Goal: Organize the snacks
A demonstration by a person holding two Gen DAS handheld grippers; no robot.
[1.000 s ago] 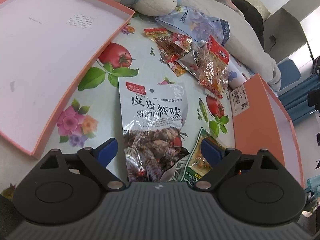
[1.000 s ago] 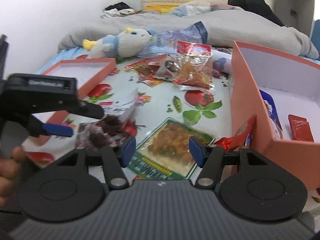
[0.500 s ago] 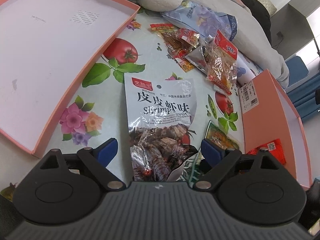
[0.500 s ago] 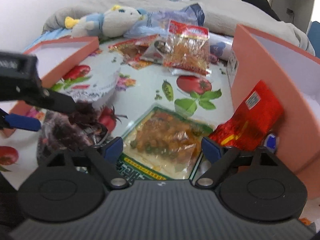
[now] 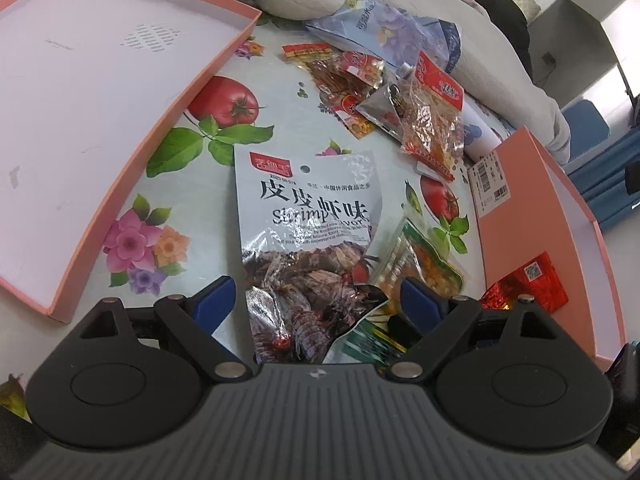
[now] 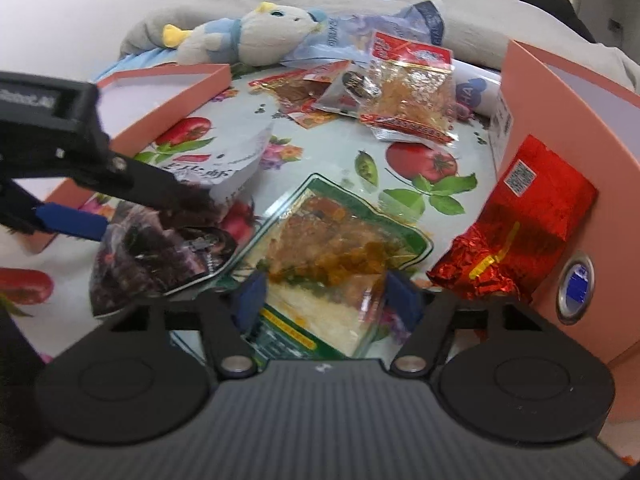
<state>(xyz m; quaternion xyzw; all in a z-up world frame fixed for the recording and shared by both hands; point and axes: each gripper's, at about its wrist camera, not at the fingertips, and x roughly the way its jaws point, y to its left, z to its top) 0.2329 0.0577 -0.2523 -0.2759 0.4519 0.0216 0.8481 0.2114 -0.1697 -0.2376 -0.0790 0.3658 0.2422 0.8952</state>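
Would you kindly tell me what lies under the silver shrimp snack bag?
The silver shrimp snack bag lies on the fruit-printed tablecloth; its lower corner overlaps the green-bordered clear snack pouch. Whatever else is beneath the bag is covered.

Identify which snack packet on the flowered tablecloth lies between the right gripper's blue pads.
The green-edged clear packet of orange-yellow snack. The right gripper is closing around its near end; the silver shrimp bag lies left, the red foil packet right.
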